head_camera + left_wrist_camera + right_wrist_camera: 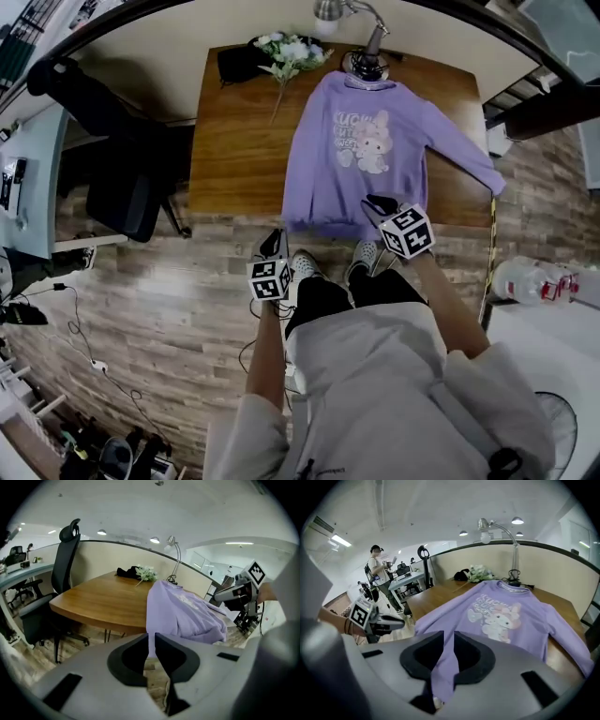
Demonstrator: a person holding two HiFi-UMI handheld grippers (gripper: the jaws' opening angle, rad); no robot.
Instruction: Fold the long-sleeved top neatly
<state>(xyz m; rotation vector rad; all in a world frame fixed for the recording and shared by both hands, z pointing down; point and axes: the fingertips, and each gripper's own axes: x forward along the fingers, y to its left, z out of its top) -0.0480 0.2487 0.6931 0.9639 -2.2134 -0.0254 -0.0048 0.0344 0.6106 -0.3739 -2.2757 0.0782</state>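
Fabric of the purple top sits clamped in the down-tilted right gripper; left gripper closed.

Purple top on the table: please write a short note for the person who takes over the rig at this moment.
Left gripper: jaws shut, nothing in them, held off the near edge of the wooden table.
Right gripper: jaws shut on a strip of the purple top at its near edge.
Top: lies print up on the table, one sleeve spread out to the side.
Done: top laid out.
Left: no fold is visible yet, so all the folding.
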